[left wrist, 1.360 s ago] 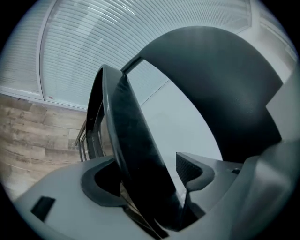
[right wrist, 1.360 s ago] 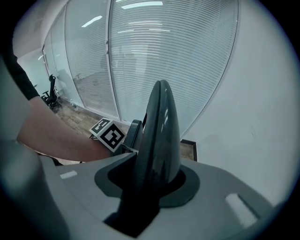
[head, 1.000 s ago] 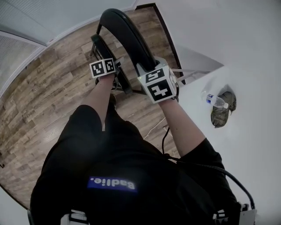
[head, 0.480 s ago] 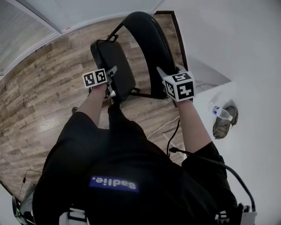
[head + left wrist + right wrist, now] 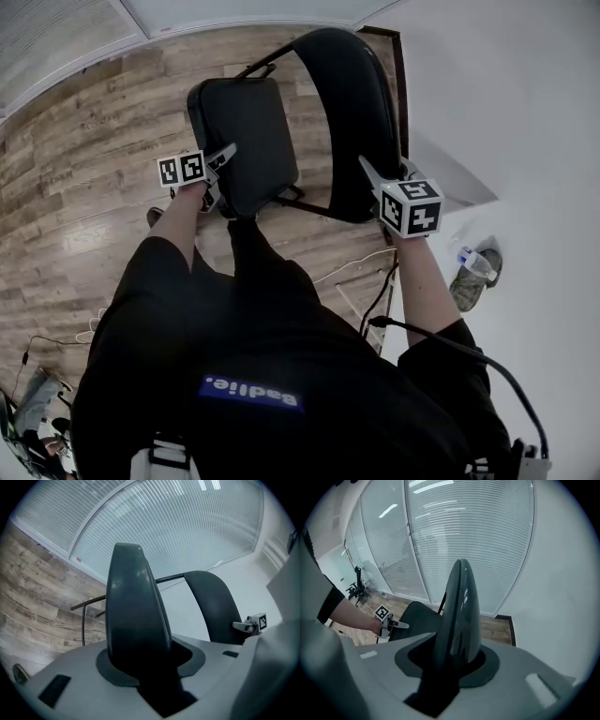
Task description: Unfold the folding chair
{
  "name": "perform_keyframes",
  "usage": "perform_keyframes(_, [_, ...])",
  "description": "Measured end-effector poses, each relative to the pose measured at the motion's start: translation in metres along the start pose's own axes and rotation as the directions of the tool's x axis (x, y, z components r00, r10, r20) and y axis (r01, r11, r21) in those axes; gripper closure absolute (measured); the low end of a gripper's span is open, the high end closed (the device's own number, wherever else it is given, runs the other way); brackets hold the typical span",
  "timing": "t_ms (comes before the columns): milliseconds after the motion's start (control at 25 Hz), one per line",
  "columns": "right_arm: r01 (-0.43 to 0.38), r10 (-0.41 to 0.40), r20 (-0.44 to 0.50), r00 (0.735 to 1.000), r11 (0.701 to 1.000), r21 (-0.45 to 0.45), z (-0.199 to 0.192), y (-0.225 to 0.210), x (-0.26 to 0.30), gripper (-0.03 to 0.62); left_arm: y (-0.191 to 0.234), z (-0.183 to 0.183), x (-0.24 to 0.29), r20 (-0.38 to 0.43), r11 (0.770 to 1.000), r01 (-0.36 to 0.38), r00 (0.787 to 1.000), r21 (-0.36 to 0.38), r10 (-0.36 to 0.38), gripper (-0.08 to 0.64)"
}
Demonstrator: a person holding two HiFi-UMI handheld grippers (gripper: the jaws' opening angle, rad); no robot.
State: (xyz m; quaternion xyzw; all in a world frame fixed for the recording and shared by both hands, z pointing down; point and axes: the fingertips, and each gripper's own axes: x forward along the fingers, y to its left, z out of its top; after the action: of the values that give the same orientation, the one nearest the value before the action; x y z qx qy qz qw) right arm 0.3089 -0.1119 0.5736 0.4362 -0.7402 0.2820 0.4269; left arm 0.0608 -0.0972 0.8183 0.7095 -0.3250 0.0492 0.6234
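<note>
The black folding chair stands on the wood floor in front of me, its padded seat point(image 5: 246, 131) swung away from the curved backrest point(image 5: 352, 103). My left gripper point(image 5: 221, 173) is at the seat's near edge, and its jaws are closing with that edge point(image 5: 133, 620) filling the gap between them. My right gripper point(image 5: 386, 176) is shut on the backrest's top edge point(image 5: 459, 616). The left gripper view shows the backrest point(image 5: 213, 606) with the right gripper point(image 5: 241, 626) on it. In the right gripper view the left gripper point(image 5: 396, 625) sits beside the seat point(image 5: 419, 616).
A white wall runs along the right, with a water bottle point(image 5: 476, 262) and a camouflage-patterned object point(image 5: 466, 286) at its foot. A thin cable point(image 5: 352, 267) lies on the wood floor point(image 5: 84, 216). Glass panels with blinds stand behind the chair. Clutter sits at the lower left point(image 5: 37, 412).
The seat has swung away from the backrest and now lies broad and flat. My left gripper moved left with it and narrowed its jaws. The right gripper shifted right and down on the backrest.
</note>
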Motion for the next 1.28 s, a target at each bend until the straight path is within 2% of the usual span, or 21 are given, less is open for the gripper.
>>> perform_keyframes(160, [-0.014, 0.014, 0.005, 1.0, 1.0, 0.008, -0.001, 0.014, 0.015, 0.459, 0.038, -0.002, -0.019, 0.004, 0.999, 0.035, 0.999, -0.014, -0.035, 0.383])
perform_keyframes(320, [-0.037, 0.036, 0.015, 0.999, 0.999, 0.023, -0.013, 0.017, 0.027, 0.46, 0.077, -0.011, -0.029, 0.002, 0.999, 0.029, 1.0, -0.032, -0.029, 0.374])
perform_keyframes(520, [-0.057, 0.057, 0.015, 0.998, 0.998, 0.031, -0.019, 0.037, 0.047, 0.46, 0.138, -0.02, -0.049, -0.003, 0.996, 0.016, 1.0, -0.087, -0.016, 0.351])
perform_keyframes(760, [-0.073, 0.071, 0.026, 0.997, 0.996, 0.047, -0.025, 0.058, 0.075, 0.46, 0.203, -0.024, -0.062, -0.023, 0.988, 0.059, 0.998, -0.142, -0.063, 0.328])
perform_keyframes(1120, [-0.09, 0.088, 0.029, 0.996, 0.994, 0.059, -0.042, 0.09, 0.105, 0.46, 0.28, -0.045, -0.071, 0.0, 0.983, 0.093, 0.996, -0.157, -0.094, 0.279])
perform_keyframes(1280, [-0.099, 0.097, 0.031, 0.995, 0.993, 0.069, -0.045, 0.097, 0.126, 0.46, 0.311, -0.043, -0.077, 0.02, 0.977, 0.137, 0.991, -0.165, -0.136, 0.275])
